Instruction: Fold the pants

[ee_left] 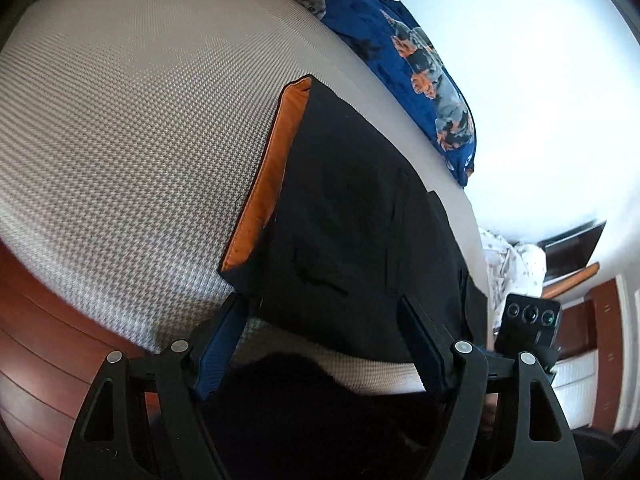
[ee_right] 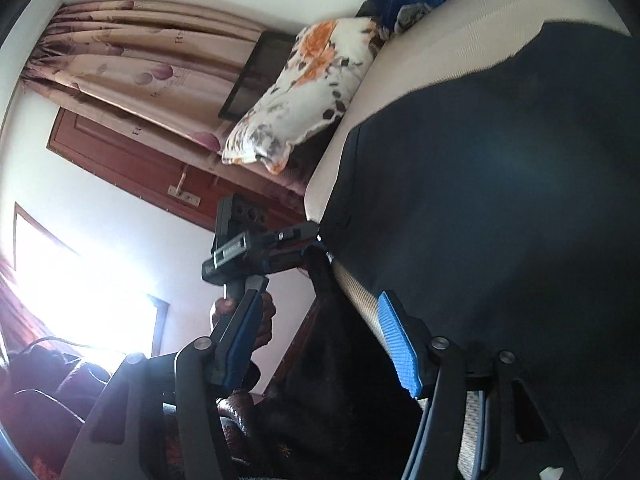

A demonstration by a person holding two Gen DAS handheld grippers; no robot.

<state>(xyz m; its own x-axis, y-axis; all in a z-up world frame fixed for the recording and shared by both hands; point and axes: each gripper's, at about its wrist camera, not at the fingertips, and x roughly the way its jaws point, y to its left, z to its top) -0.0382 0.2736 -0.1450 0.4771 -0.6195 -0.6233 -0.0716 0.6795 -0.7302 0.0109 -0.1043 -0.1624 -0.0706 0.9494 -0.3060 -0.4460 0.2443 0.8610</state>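
- The pants (ee_left: 352,216) lie flat on my bed's woven grey mattress (ee_left: 132,128), black cloth with an orange lining strip (ee_left: 268,168) showing along one edge; the near end sits at the mattress edge, and some dark cloth seems to hang over it.
- Biggest risk, I judge: that overhanging weight drags the whole garment off the bed if I lift one corner only, undoing the flat lay.
- My left gripper (ee_left: 320,344) has its fingers spread wide, one to each side of the near hem, holding nothing; if I close without sliding further under, I would likely pinch only the top layer and the fold would split.
- My right gripper (ee_right: 324,340) is also spread wide and empty, its ribbed blue pad (ee_right: 400,344) right at the mattress edge by the dark cloth; closing here could catch the mattress cover along with the cloth.
- The two tools are near each other, since the left one appears in the right view (ee_right: 256,248); a hasty swing could knock them together.
- Round about: a blue printed blanket (ee_left: 416,52) along the far side and a floral pillow (ee_right: 304,88) beyond the pants' end, both well apart from the fold area, so nothing blocks it.
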